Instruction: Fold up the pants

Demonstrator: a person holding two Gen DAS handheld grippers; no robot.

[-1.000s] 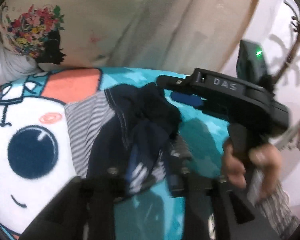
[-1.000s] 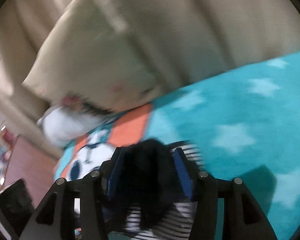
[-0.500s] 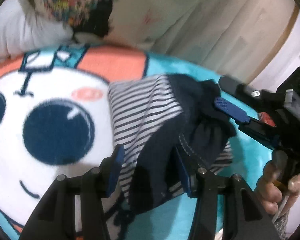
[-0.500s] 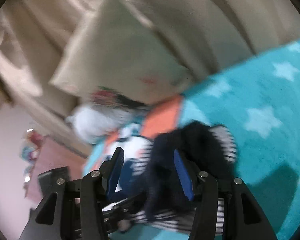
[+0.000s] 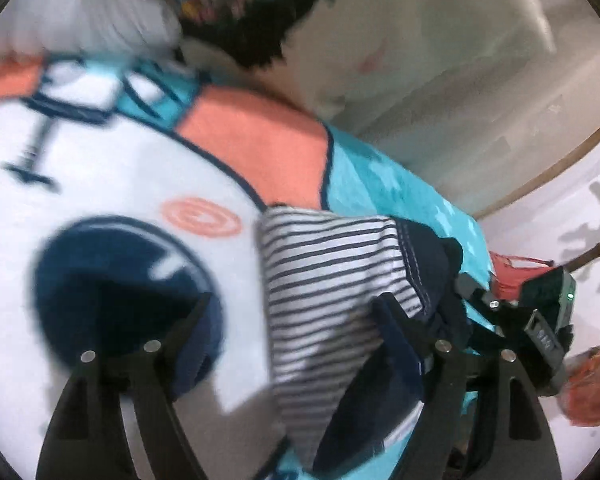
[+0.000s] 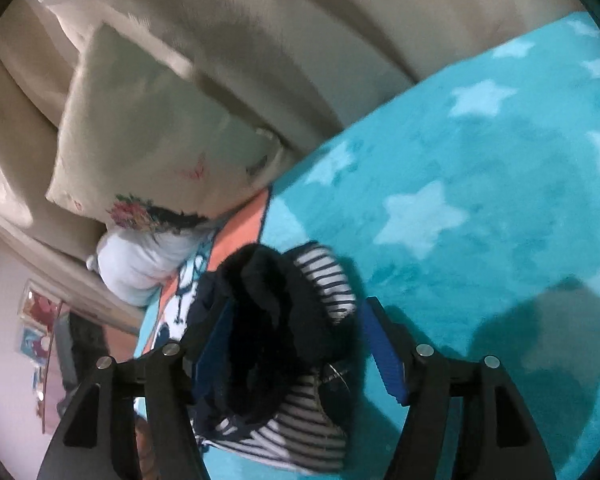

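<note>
The pants (image 5: 324,280) are a navy and white-striped bundle lying on the cartoon-print blanket (image 5: 100,184). In the left wrist view my left gripper (image 5: 296,320) is open, its jaws wide on either side of the striped part, just above it. In the right wrist view my right gripper (image 6: 296,344) is open with its blue pads apart, and the dark bunched part of the pants (image 6: 272,320) sits between the fingers. The right gripper also shows in the left wrist view (image 5: 512,320) at the pants' right end.
A cream pillow with a floral patch (image 6: 152,128) and a white pillow (image 6: 140,264) lie at the head of the bed. The teal star blanket (image 6: 480,200) stretches to the right. A red basket (image 5: 596,380) stands past the bed edge.
My left gripper has opened wide and let go of the pants, swinging left over the striped part. My right gripper has opened too. The pants now rest on the blanket.
</note>
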